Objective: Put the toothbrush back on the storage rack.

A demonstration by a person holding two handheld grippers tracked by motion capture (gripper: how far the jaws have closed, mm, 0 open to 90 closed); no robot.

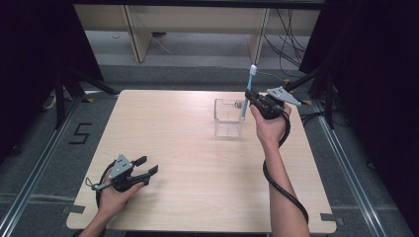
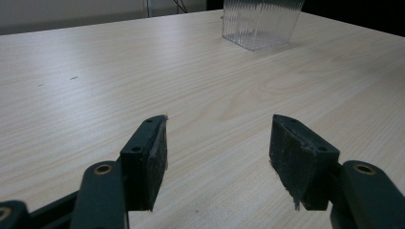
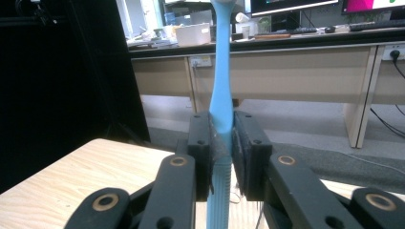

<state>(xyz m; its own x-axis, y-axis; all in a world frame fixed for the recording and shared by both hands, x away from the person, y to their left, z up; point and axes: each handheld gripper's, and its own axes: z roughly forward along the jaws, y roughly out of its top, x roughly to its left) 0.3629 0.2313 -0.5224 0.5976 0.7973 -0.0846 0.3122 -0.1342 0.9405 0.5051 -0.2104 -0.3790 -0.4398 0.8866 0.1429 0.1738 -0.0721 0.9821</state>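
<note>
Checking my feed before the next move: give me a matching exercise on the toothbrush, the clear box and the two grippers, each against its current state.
Things:
1. toothbrush
2. box
3. left gripper
4. right gripper

States:
A. jaws open, nothing between them
B. standing on the table
C. held upright, head up
D. shut on a blue handle

Pairs: 1-C, 2-B, 3-A, 4-D

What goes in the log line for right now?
right gripper: shut on toothbrush, upright above cup | left gripper: open, low over table
</note>
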